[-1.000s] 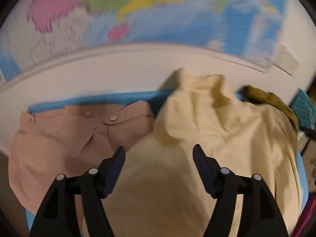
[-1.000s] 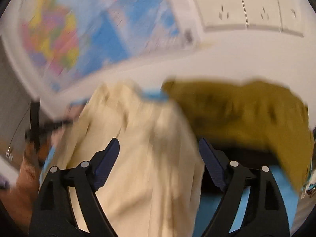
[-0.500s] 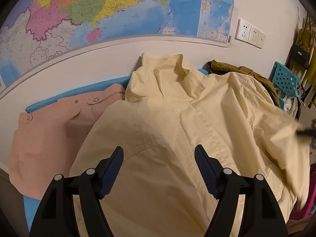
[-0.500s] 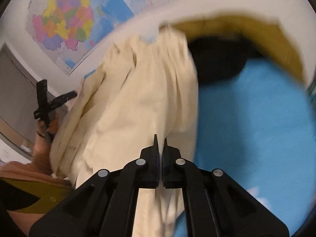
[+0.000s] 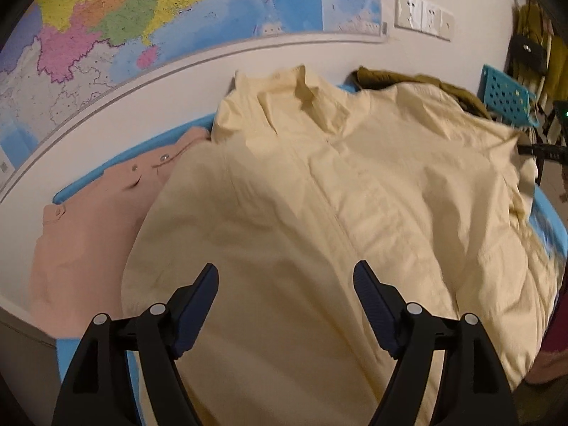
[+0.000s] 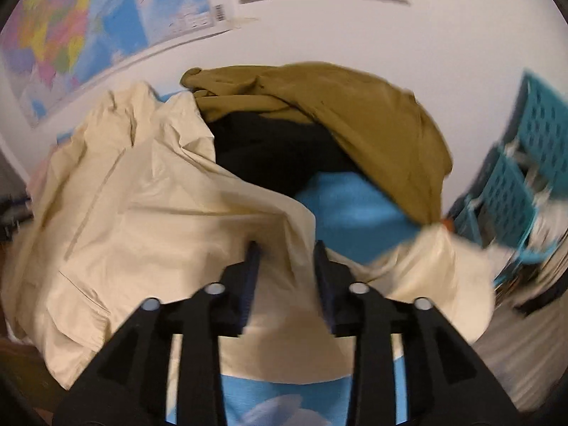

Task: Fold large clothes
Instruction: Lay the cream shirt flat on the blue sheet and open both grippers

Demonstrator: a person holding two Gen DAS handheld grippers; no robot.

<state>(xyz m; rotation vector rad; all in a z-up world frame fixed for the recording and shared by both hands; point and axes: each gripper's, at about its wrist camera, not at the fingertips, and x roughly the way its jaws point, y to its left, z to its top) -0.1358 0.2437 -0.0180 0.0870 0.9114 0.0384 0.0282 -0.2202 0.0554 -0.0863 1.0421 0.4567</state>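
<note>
Cream jacket [image 5: 337, 206] spread on the blue surface [image 6: 351, 209] beside the pink garment [image 5: 92, 227]; left gripper [image 5: 285, 287] wide open above it, holding nothing; right gripper [image 6: 285, 259] part-open, a fold between its fingers.

Bare blue sheet [image 6: 349, 209] between cream jacket [image 6: 149, 213] and olive garment [image 6: 372, 113].

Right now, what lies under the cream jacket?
The cream jacket overlaps a pink garment on its left and an olive garment and black cloth on its right, over the blue sheet. Anything beneath its middle is hidden.
</note>
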